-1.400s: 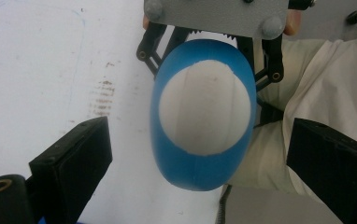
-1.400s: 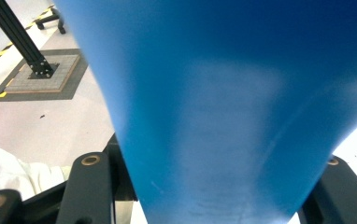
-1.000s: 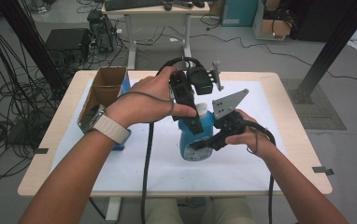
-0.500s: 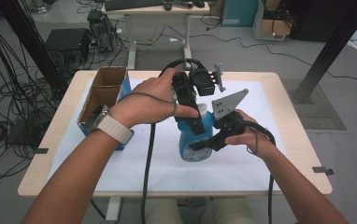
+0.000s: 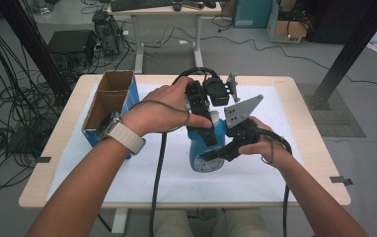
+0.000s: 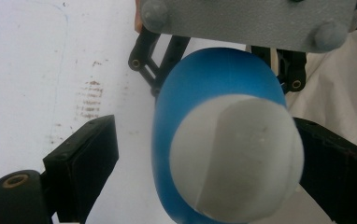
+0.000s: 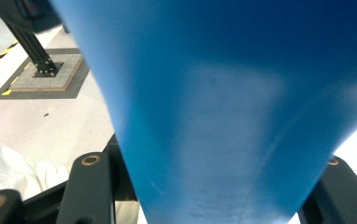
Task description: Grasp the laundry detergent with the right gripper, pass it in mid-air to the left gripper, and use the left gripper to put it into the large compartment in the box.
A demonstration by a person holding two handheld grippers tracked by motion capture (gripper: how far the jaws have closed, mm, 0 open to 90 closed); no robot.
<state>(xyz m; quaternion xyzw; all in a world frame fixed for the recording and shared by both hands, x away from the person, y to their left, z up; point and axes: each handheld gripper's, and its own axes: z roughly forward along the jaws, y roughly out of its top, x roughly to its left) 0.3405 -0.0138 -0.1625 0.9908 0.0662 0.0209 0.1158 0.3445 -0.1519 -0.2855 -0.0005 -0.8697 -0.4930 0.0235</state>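
Grey floor, tangled cables, second desk behind, black frame post.

A blue bottle is looming very close in the right gripper view, its body narrowing toward the bottom edge, where the right gripper is closing on it with a black jaw pressing at each side. Left of the bottle, a white cloth is lying low, and above it a black post base is standing on a grey floor mat.
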